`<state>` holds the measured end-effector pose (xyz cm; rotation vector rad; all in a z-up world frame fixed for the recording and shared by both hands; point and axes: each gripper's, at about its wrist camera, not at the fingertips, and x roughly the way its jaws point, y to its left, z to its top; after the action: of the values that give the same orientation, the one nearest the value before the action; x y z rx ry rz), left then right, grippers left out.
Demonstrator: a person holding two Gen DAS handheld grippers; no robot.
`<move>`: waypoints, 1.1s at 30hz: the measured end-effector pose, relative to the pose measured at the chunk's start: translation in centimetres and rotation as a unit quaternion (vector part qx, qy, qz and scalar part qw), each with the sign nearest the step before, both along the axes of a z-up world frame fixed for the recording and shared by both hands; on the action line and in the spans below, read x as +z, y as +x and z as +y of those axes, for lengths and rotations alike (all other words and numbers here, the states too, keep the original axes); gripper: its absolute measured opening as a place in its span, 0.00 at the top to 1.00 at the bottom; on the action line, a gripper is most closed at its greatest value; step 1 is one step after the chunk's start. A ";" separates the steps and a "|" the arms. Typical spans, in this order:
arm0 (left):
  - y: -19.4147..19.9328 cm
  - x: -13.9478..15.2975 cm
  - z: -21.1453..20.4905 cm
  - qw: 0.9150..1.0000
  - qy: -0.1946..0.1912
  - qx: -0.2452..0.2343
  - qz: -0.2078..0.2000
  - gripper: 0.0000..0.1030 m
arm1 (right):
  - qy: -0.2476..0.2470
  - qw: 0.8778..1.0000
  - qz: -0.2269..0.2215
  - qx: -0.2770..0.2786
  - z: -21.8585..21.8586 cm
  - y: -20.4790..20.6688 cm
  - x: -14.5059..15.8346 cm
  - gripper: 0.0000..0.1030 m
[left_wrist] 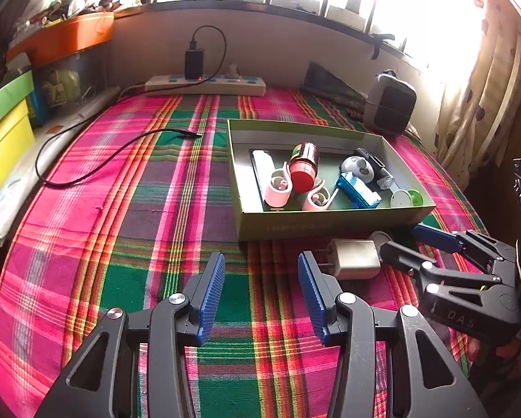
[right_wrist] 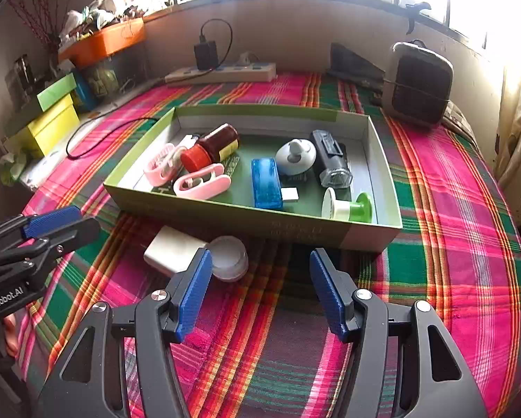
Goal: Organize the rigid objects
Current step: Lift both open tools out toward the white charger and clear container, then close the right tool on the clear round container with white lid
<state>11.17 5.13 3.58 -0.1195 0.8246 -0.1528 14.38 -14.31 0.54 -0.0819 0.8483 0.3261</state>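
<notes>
A bed covered with a plaid cloth [right_wrist: 452, 209] carried all the items; no bench was present. At the far left edge, a stack of yellow and green boxes [right_wrist: 53, 115] was seen, and a white power strip [right_wrist: 222, 72] with a black charger [right_wrist: 206, 54] plugged in lay along the far edge under the window.

The left gripper [left_wrist: 260, 289] was held over bare cloth near the near edge, its blue pads well apart and nothing between them. In the right wrist view its body bore the lettering "GenRobot.AI"; the right gripper's body, in the left wrist view, bore letters read as "DAS".

A shallow green cardboard box [right_wrist: 257, 221] lay on the middle of the cloth, its long axis running left to right. Faint printing on its near wall could not be read. From left to right it held two pink clips [right_wrist: 201, 183], a brown bottle [right_wrist: 213, 149] with a red cap lying on its side, cap toward the near left corner, a blue case [right_wrist: 266, 183] with its long axis pointing from near wall to far wall, a grey round knob [right_wrist: 295, 156], a black tube-shaped item [right_wrist: 331, 163] lying likewise, and a white and green spool [right_wrist: 347, 207] in the near right corner.

Just outside the near wall, a white plug adapter [right_wrist: 171, 249] and a round white lid [right_wrist: 229, 257] lay touching on the cloth.

The right gripper [right_wrist: 260, 289] was held wide open and empty, its left finger just beside the lid.
</notes>
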 end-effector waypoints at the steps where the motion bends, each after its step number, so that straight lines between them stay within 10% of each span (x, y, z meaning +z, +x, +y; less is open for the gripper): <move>1: 0.0 0.0 0.0 1.000 -0.001 0.000 -0.001 0.58 | -0.001 1.000 0.001 0.005 0.2 0.0 0.0 0.42; 19: 0.1 -0.2 0.6 1.000 -0.020 -0.006 0.004 0.58 | -0.034 0.999 0.013 0.008 1.8 1.1 -1.2 0.43; 26: 0.2 -0.4 0.4 1.000 -0.019 -0.009 0.008 0.58 | -0.029 0.999 0.014 0.014 1.8 1.0 -1.4 0.71; 33: 0.2 -0.5 0.2 1.000 -0.017 -0.010 0.009 0.58 | -0.006 0.999 0.019 0.046 2.4 0.5 -1.2 0.72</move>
<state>11.33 5.34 3.08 -0.1457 0.8412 -0.1850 14.83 -11.91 -0.68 -0.1260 0.8850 0.4093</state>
